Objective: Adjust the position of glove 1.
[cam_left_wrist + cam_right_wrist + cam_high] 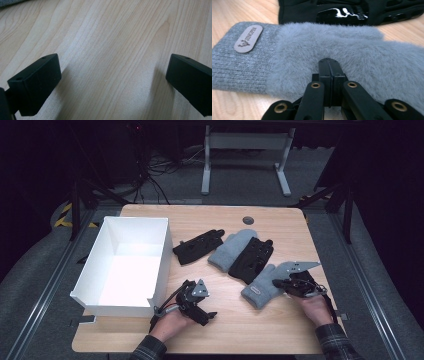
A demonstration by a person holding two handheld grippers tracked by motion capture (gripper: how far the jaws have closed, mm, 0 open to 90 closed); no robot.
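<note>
Grey mitten (352, 50) directly ahead of right gripper (329, 62), jaws pressed together; left gripper (112, 80) spread.

left gripper (206, 316): fingers (37, 85) spread wide, low over the desk (112, 37)
right gripper (278, 283): fingers (329, 75) pressed together, tips against fuzzy grey mitten (352, 52)
hands: both in from the bottom edge

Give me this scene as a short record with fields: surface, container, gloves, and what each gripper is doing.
surface: wooden table
container: white box, open top, at table's left
gloves: two grey mittens, two black gloves
left gripper: jaws wide apart over bare wood, holding nothing
right gripper: jaws closed together at the near grey mitten's fuzzy edge; whether fabric is pinched, unclear
</note>
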